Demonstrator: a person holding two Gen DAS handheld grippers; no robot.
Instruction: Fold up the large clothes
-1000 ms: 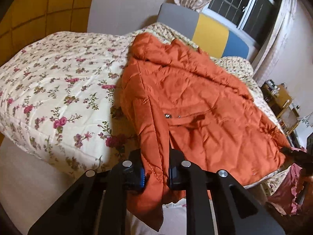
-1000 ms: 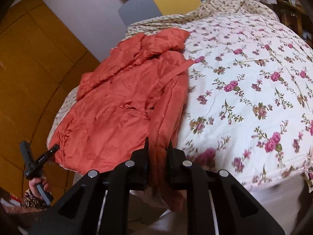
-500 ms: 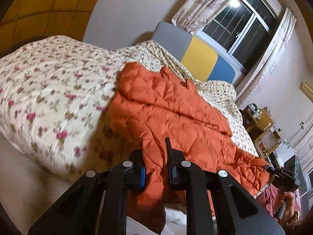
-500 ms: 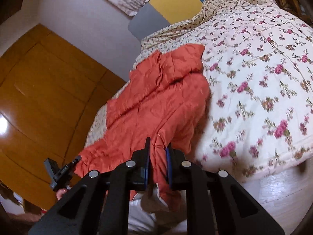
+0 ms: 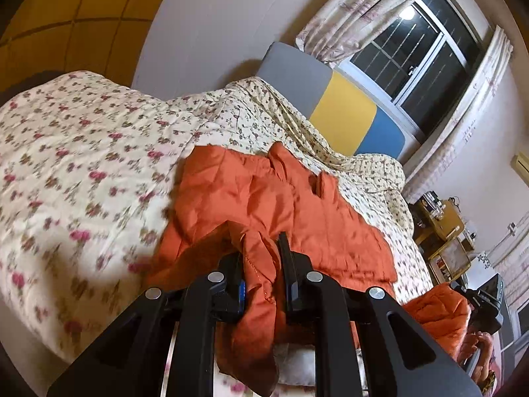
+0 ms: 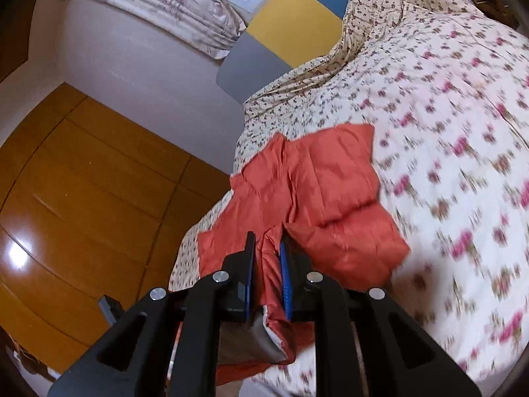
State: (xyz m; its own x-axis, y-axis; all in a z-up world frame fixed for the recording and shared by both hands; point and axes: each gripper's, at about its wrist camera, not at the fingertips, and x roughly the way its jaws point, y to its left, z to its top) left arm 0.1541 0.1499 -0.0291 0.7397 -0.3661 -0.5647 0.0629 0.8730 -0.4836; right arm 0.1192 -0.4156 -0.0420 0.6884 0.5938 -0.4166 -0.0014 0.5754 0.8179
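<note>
An orange quilted jacket [image 5: 264, 198] lies on a floral bedspread [image 5: 66, 165], its near hem lifted off the bed. My left gripper [image 5: 261, 264] is shut on one corner of the hem, and the fabric hangs down between its fingers. My right gripper [image 6: 267, 254] is shut on the other hem corner of the jacket [image 6: 330, 192], whose grey lining shows below the fingers. The far part of the jacket rests on the bedspread [image 6: 463, 132]. In the left wrist view the right gripper [image 5: 479, 301] shows at the far right, holding orange fabric.
A grey, yellow and blue headboard [image 5: 330, 106] stands at the head of the bed under a curtained window [image 5: 423, 43]. A wooden wardrobe [image 6: 82, 198] stands on one side. A cluttered side table [image 5: 443, 231] stands on the other.
Both grippers have risen and moved toward the headboard with the hem. The near part of the jacket has lifted off the bed and is bunching over the far part.
</note>
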